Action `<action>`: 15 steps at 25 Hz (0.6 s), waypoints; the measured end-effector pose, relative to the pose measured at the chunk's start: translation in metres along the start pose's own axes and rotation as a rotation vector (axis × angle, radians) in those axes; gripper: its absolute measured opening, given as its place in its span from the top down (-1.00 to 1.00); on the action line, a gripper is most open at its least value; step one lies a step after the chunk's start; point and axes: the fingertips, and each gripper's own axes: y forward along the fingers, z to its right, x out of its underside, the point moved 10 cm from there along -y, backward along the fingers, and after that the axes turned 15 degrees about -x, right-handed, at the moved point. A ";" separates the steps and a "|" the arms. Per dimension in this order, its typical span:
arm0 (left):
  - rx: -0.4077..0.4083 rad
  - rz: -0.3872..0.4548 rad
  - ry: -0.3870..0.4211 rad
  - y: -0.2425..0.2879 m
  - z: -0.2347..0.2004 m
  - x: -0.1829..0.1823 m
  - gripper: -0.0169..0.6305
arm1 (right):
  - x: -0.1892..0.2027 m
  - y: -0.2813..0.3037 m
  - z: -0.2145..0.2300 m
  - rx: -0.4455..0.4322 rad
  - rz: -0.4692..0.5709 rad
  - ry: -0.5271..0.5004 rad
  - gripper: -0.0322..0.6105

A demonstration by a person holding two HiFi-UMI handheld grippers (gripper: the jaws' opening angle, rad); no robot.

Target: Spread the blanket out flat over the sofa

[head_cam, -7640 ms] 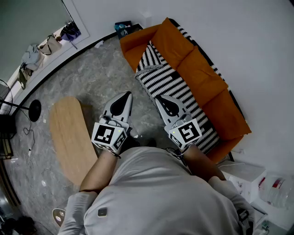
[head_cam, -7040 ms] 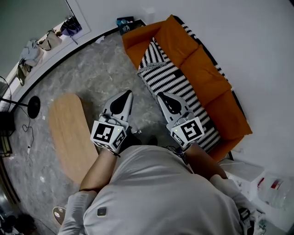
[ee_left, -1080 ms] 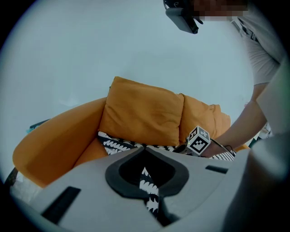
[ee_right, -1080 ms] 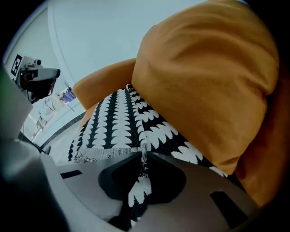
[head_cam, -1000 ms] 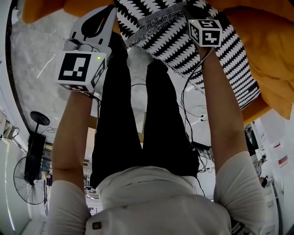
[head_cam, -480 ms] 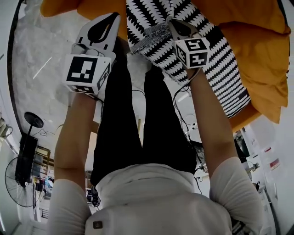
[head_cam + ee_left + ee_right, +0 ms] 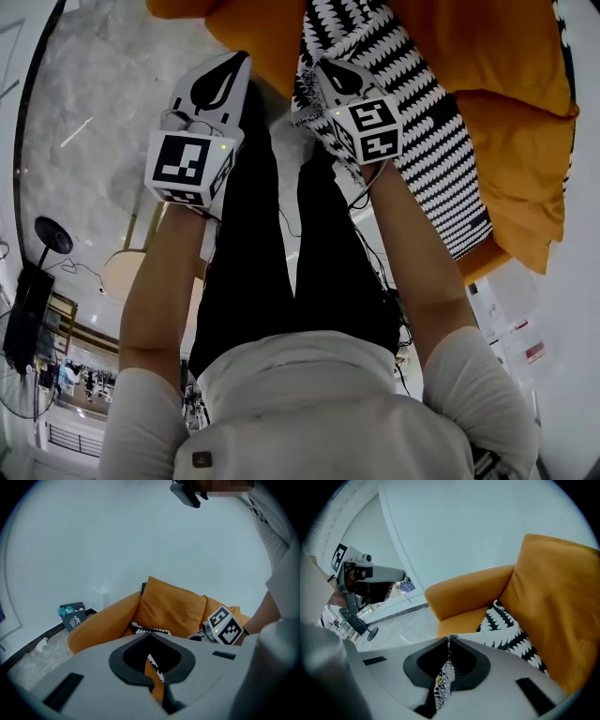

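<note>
My right gripper (image 7: 317,66) has its jaws pinched together on the fringed end of the blanket (image 7: 422,122), and the fringe hangs between the pads. From that grip the striped cloth runs ahead and to the right. Its long axis lies along the seat of the sofa (image 7: 511,122), and it is folded narrow. My left gripper (image 7: 236,58) is closed too, empty as far as I can make out. It sits just left of the held edge, well placed to take it. Below both lies grey stone floor (image 7: 103,122), with a white wall (image 7: 487,527) beyond.
</note>
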 end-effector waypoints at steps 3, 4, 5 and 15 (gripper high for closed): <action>-0.023 0.000 -0.013 -0.014 -0.009 0.000 0.92 | -0.013 0.014 -0.018 -0.038 -0.006 -0.025 0.80; -0.031 0.001 -0.019 -0.018 -0.013 -0.001 0.92 | -0.018 0.019 -0.023 -0.050 -0.007 -0.034 0.80; -0.041 0.002 -0.025 -0.021 -0.018 -0.002 0.92 | -0.025 0.025 -0.028 -0.063 -0.009 -0.043 0.80; -0.124 -0.005 -0.082 -0.033 -0.089 0.018 0.92 | -0.066 0.129 -0.070 -0.178 -0.059 -0.130 0.80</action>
